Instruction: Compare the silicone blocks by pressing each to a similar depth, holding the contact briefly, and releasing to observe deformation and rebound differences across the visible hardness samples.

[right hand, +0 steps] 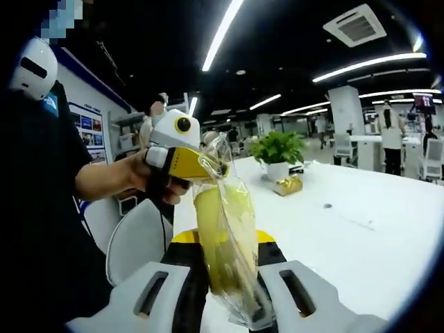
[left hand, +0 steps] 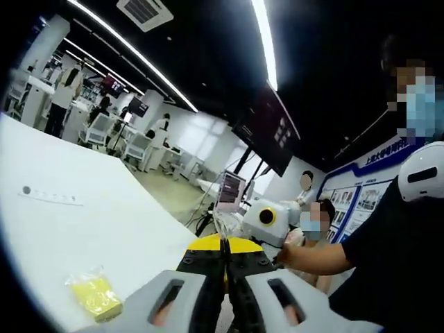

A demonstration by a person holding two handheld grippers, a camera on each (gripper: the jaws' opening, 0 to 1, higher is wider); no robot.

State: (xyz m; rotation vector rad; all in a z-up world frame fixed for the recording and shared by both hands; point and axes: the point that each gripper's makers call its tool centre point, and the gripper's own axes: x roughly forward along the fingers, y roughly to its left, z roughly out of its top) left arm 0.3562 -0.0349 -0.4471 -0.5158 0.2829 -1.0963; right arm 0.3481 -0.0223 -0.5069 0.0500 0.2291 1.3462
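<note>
A yellow silicone block (right hand: 211, 236) sits inside a clear plastic bag (right hand: 239, 229) that hangs upright over the table edge. My right gripper (right hand: 229, 281) is shut on the bag's lower part, block included. My left gripper (right hand: 201, 163) comes in from the left, held by a hand, and pinches the bag's top edge. In the left gripper view the left gripper (left hand: 223, 244) is shut on a thin wisp of clear plastic (left hand: 220, 223). A second bagged yellow block (left hand: 96, 296) lies on the white table (left hand: 83, 222), left of those jaws.
A potted plant (right hand: 277, 149) and a small gold packet (right hand: 288, 185) stand further back on the white table (right hand: 361, 229). A white chair (right hand: 139, 243) stands by the table edge. A person in black (left hand: 395, 263) is close by, with others further back. A marked strip (left hand: 48, 196) lies on the table.
</note>
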